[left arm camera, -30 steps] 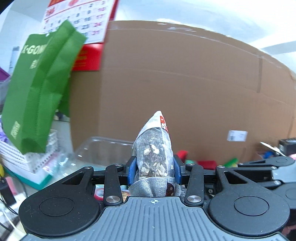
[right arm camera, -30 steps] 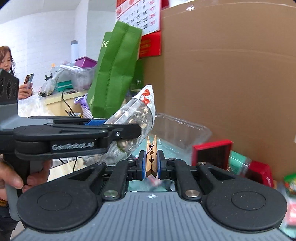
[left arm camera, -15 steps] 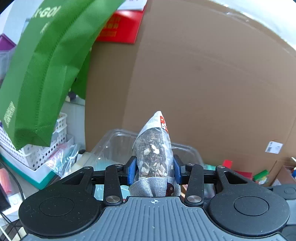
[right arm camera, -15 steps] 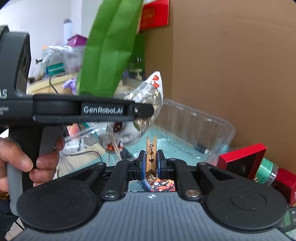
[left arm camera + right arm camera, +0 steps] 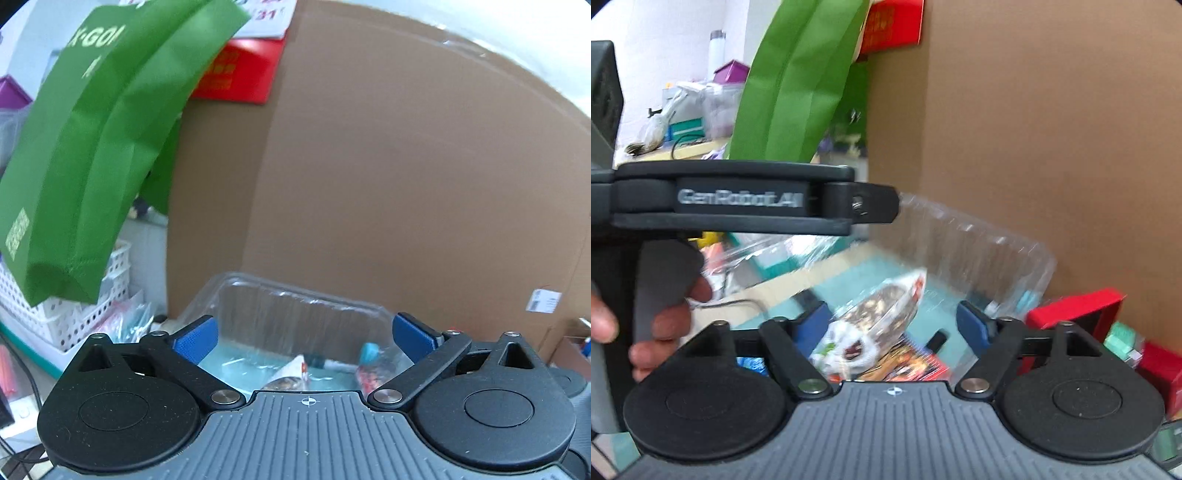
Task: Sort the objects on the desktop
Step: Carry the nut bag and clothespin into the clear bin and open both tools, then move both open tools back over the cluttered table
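A clear plastic tray (image 5: 295, 310) sits against the cardboard wall; it also shows in the right wrist view (image 5: 979, 243). The snack bag of nuts (image 5: 882, 314) lies in the tray, blurred; its tip shows in the left wrist view (image 5: 291, 374). My left gripper (image 5: 303, 338) is open and empty above the tray. My right gripper (image 5: 894, 325) is open and empty over the tray. The wooden clothespin is not visible. The left gripper's body (image 5: 738, 203) crosses the right wrist view.
A big cardboard box (image 5: 406, 184) forms the back wall. A green bag (image 5: 92, 155) hangs at left over a white basket (image 5: 55, 317). Red boxes (image 5: 1078, 314) and a green packet (image 5: 1123, 339) lie right of the tray. Colourful packets (image 5: 916, 365) lie in the tray.
Both grippers opened. The snack bag dropped from the left gripper into the tray, and the clothespin left the right gripper.
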A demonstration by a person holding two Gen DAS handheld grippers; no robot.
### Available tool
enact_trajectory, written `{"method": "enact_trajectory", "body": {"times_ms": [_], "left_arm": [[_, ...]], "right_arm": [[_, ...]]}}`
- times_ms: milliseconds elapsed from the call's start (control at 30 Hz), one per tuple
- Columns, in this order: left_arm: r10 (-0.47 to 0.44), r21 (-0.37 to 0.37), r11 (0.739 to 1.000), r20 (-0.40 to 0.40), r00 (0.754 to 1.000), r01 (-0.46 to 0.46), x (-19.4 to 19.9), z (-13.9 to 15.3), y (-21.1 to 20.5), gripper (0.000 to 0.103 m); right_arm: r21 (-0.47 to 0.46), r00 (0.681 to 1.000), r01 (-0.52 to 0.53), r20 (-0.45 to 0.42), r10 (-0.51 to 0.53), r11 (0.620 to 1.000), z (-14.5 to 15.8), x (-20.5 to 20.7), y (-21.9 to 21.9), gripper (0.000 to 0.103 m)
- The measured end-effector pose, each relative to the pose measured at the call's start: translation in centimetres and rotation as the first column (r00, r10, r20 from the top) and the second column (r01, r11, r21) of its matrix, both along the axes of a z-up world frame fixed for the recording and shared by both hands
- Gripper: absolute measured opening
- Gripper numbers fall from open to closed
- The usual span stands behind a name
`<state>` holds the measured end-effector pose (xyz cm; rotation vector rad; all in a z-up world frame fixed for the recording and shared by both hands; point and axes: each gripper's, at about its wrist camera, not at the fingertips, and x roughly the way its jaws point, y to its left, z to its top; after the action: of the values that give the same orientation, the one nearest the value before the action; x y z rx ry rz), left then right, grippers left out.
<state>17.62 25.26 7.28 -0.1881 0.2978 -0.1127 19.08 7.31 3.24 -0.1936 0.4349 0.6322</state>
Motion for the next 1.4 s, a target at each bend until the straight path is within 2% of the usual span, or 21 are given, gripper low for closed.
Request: {"method": "enact_trajectory", "body": {"times_ms": [67, 133, 367, 633, 933, 1133, 1300, 1400], "left_arm": [[-0.015, 0.001, 1.000, 0.003, 1.000, 0.015, -0.4, 0.2, -0.3, 0.103], [-0.016, 0.006, 1.000, -0.006, 1.000, 0.016, -0.6, 0.3, -0.7, 0.103], [-0.032, 0.055, 0.998, -0.031, 0.999, 0.033, -1.2, 0.1, -2.7, 0.103], [-0.062, 0.093, 0.994, -0.034, 0.997, 0.065, -2.9, 0.5, -4.7, 0.103], [-0.064, 0.082, 0.994, -0.022, 0.998, 0.066, -8.2, 0.5, -8.5, 0.103], [-0.083, 0.056, 0.995, -0.043, 0.996, 0.085, -11.8, -2.4, -11.2, 0.103], [-0.088, 0.015, 0.996, -0.135, 0.987, 0.091, -13.4, -6.4, -12.3, 0.103], [-0.101, 0.003, 0.995, -0.206, 0.973, 0.103, -13.0, -8.2, -12.4, 0.096]], "right_arm": [[-0.004, 1.000, 0.004, 0.028, -0.004, 1.000, 0.3, -0.4, -0.2, 0.095], [0.008, 0.999, 0.010, 0.044, -0.011, 1.000, 0.5, -0.6, -0.5, 0.101], [0.003, 0.999, 0.032, 0.012, -0.032, 0.999, 0.7, -0.7, -1.2, 0.103], [0.049, 0.999, 0.042, -0.003, -0.042, 0.998, 1.4, -2.1, -2.9, 0.103], [0.072, 0.999, 0.042, 0.006, -0.043, 0.996, 2.3, -6.4, -7.6, 0.103], [0.087, 0.994, 0.086, -0.076, -0.080, 0.992, -0.4, -9.6, -11.8, 0.103], [0.060, 0.980, 0.118, -0.168, -0.107, 0.991, -4.2, -11.4, -13.2, 0.103], [0.057, 0.969, 0.105, -0.230, -0.089, 0.993, -6.3, -11.9, -13.0, 0.102]]}}
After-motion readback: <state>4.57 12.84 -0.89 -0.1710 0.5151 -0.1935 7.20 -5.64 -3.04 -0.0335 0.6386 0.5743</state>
